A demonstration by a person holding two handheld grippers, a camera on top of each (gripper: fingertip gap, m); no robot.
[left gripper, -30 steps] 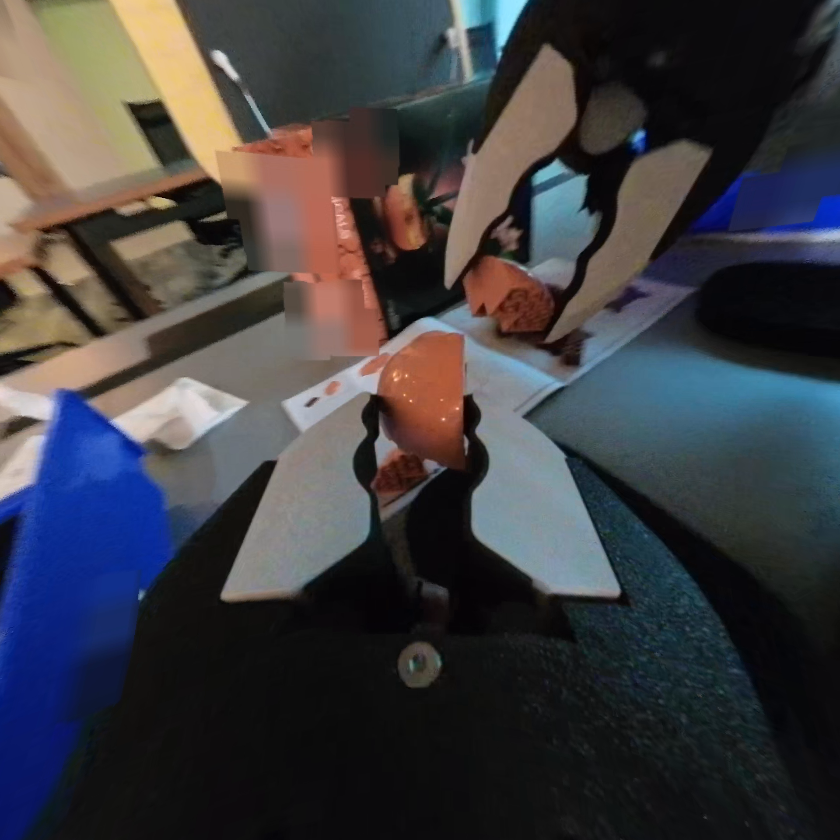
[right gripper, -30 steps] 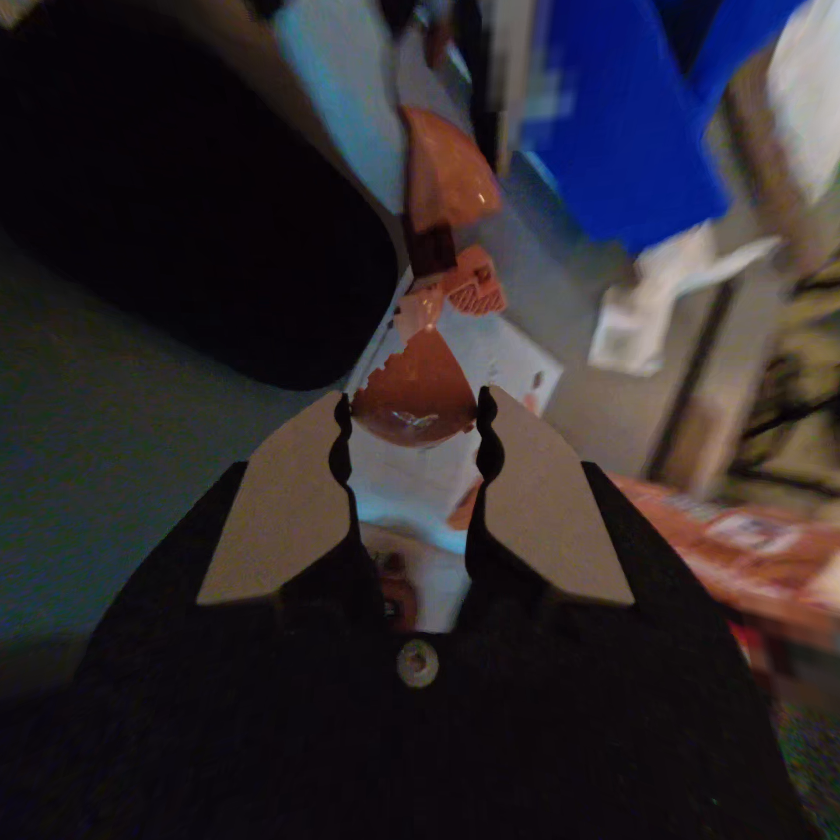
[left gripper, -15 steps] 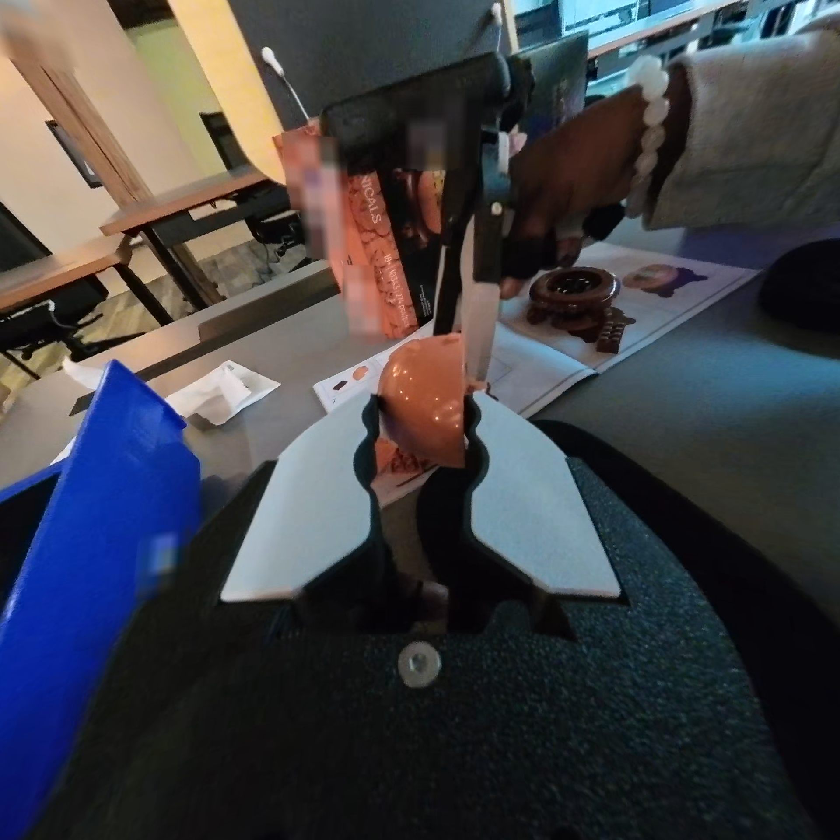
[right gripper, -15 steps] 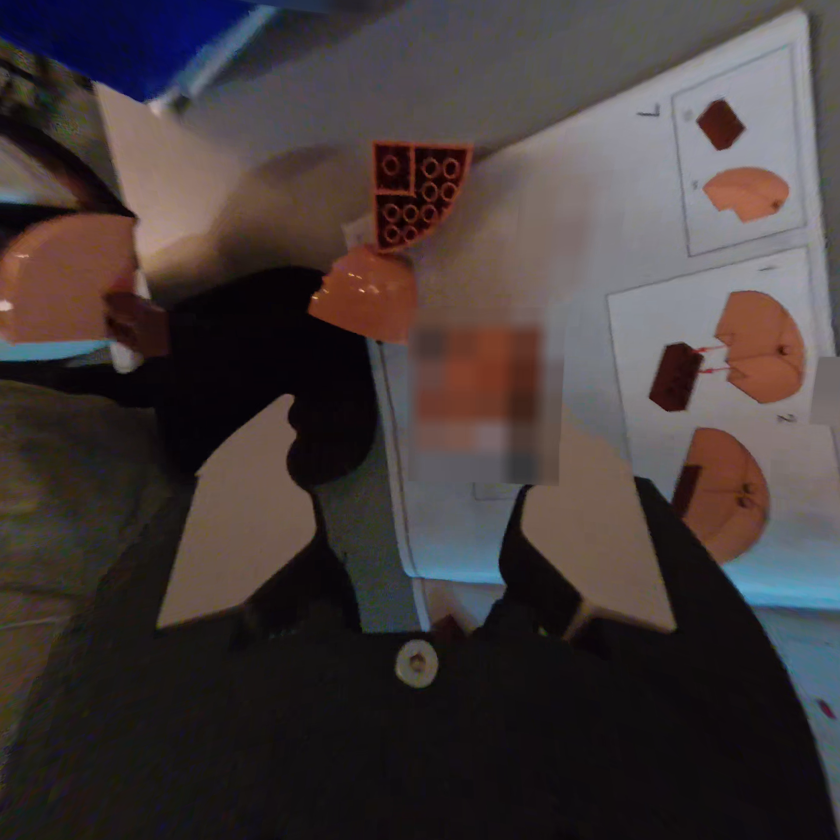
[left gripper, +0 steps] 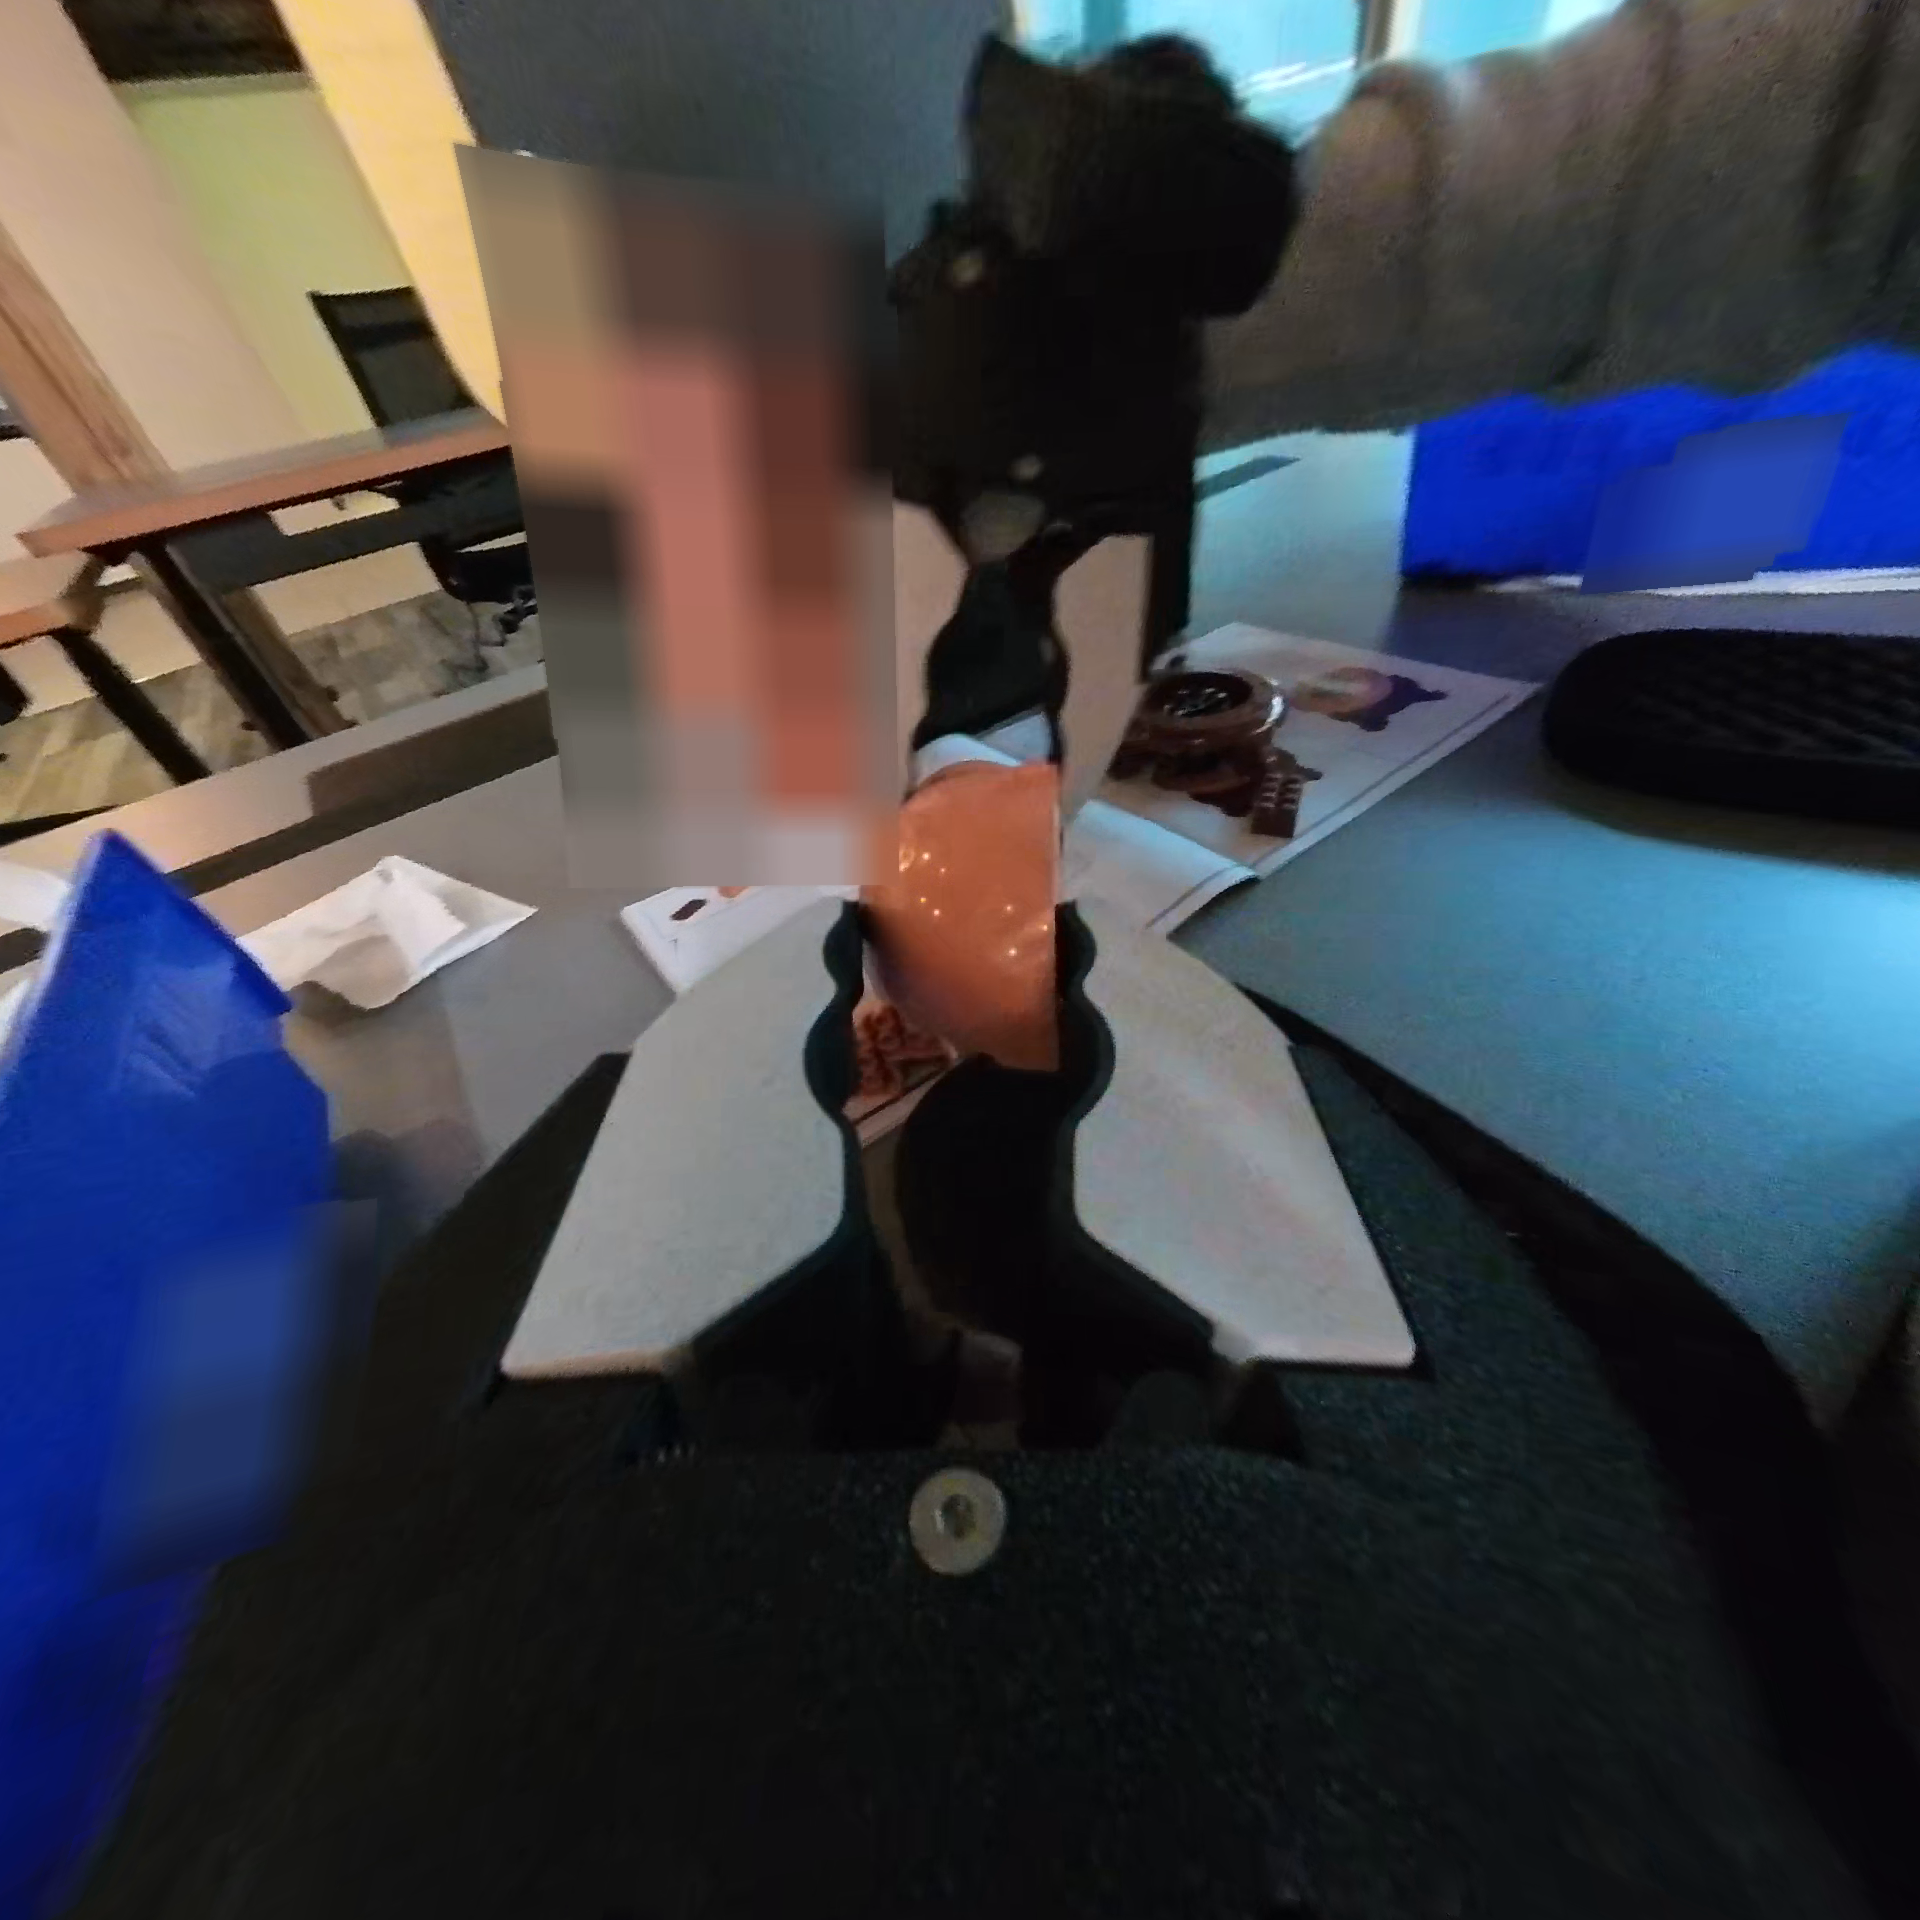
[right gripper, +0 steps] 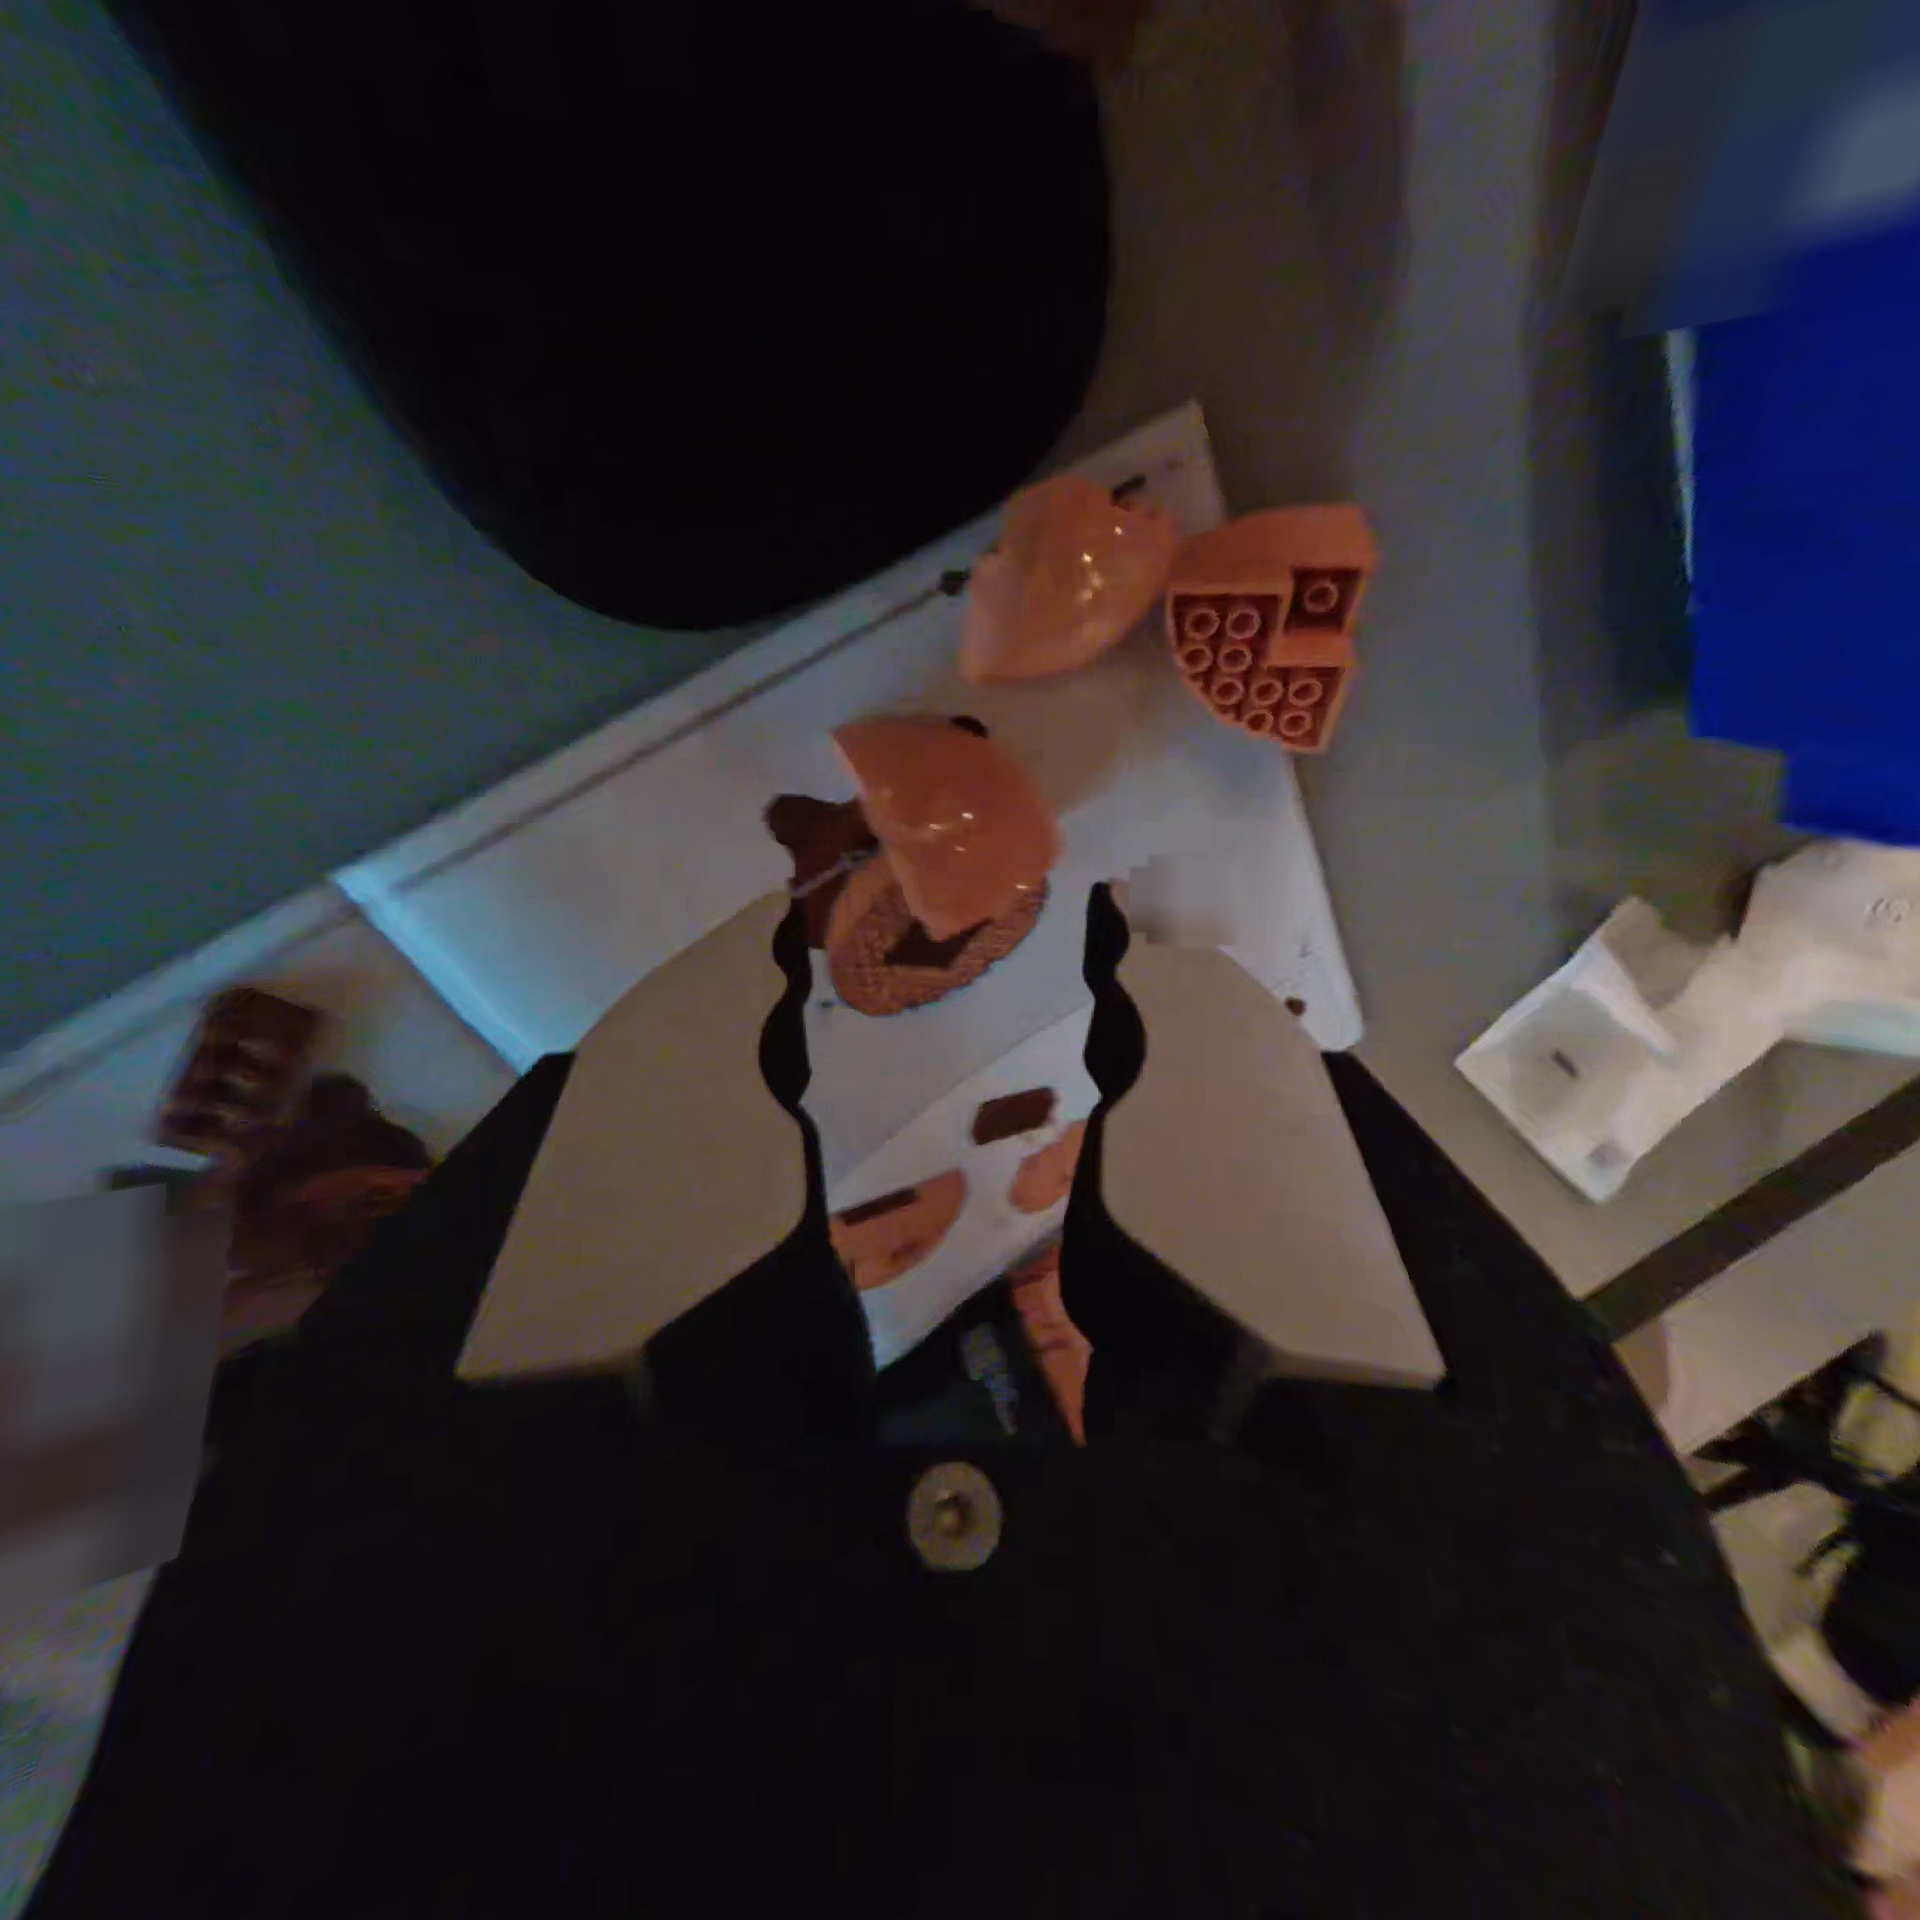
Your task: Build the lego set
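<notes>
My left gripper (left gripper: 958,920) is shut on a glossy orange dome piece (left gripper: 966,883) and holds it above the open booklet (left gripper: 1382,748). My right gripper (left gripper: 1003,753) stands upright just behind that dome, its tips at the dome's top edge. In the right wrist view my right gripper (right gripper: 943,909) is part open. An orange dome piece (right gripper: 935,810) with a dark brown brick (right gripper: 805,826) beside it lies just ahead of its tips, and neither pad touches it. A second dome (right gripper: 1060,592) and an upturned orange piece (right gripper: 1268,634) lie on the booklet (right gripper: 644,883).
A blue bin (left gripper: 135,1143) stands close on the left and also shows in the right wrist view (right gripper: 1808,571). A white packet (left gripper: 384,935) lies on the grey table. A black oval pad (left gripper: 1745,717) and a brown round assembly (left gripper: 1205,707) are to the right. A sleeved arm (left gripper: 1558,208) reaches in. About 12 cm separates my left fingertips from my right.
A second ago my right gripper held an orange piece. It then opened wide and let it go, and its jaws have now narrowed again over the booklet. My left gripper keeps its dome.
</notes>
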